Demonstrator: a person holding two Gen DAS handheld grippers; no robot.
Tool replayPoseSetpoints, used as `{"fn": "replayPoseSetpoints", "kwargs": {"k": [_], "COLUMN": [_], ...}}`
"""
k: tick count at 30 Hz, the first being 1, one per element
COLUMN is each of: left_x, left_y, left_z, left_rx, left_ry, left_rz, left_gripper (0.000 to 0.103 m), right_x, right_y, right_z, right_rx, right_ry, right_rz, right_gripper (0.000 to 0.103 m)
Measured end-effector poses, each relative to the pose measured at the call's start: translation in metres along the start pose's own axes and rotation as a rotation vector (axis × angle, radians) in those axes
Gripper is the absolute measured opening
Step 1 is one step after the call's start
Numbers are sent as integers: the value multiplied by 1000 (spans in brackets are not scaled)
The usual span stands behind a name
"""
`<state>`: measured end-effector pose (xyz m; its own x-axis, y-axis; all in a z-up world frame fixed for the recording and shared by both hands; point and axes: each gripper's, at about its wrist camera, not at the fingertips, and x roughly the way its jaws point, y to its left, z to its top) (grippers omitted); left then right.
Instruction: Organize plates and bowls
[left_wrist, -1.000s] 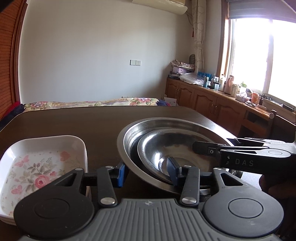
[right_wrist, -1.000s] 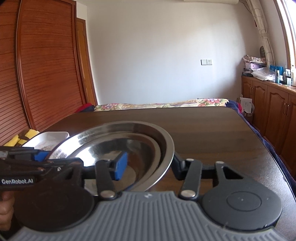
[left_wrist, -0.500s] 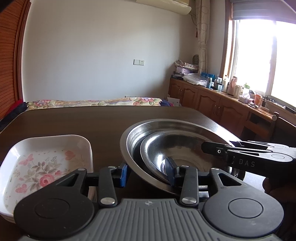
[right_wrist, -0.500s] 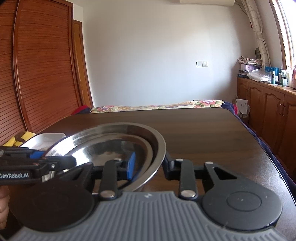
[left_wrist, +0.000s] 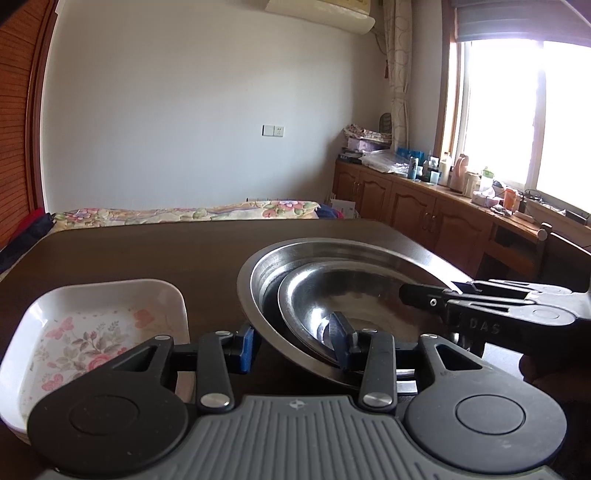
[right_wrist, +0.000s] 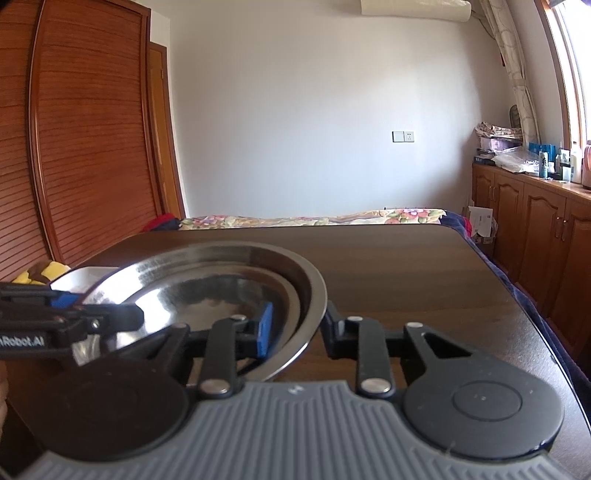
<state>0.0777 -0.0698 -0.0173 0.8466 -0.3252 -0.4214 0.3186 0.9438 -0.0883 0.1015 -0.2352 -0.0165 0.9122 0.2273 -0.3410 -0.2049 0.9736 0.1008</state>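
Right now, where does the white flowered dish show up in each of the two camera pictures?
Left wrist view: the white floral dish fills the lower left, beside the large steel bowl.
Right wrist view: only a white sliver peeks past the bowl's left rim.
Shared landmark: the wall switch plate.

Two nested stainless-steel bowls: large steel bowl (left_wrist: 258, 280) tilted, near rim lifted off the dark tabletop (left_wrist: 147, 251), shiny inside; smaller steel bowl (left_wrist: 325, 295) seated within, off-centre toward the right wall. Just left, apart from them, a white rectangular dish (left_wrist: 96, 325) with pink floral print, lying flat, upright, empty.
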Motion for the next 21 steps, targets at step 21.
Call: {"fn": "replayPoseSetpoints", "kwargs": {"k": [21], "left_x": [-40], "left_y": [24], "left_z": [7], "left_rx": [-14], "left_ry": [-63], "left_rz": [32], "left_gripper": [43], "right_x": [-4], "right_y": [22], "right_z": [18], "right_rx": [14], "right_ry": [-38], "right_rz": [66], "right_gripper": [30]}}
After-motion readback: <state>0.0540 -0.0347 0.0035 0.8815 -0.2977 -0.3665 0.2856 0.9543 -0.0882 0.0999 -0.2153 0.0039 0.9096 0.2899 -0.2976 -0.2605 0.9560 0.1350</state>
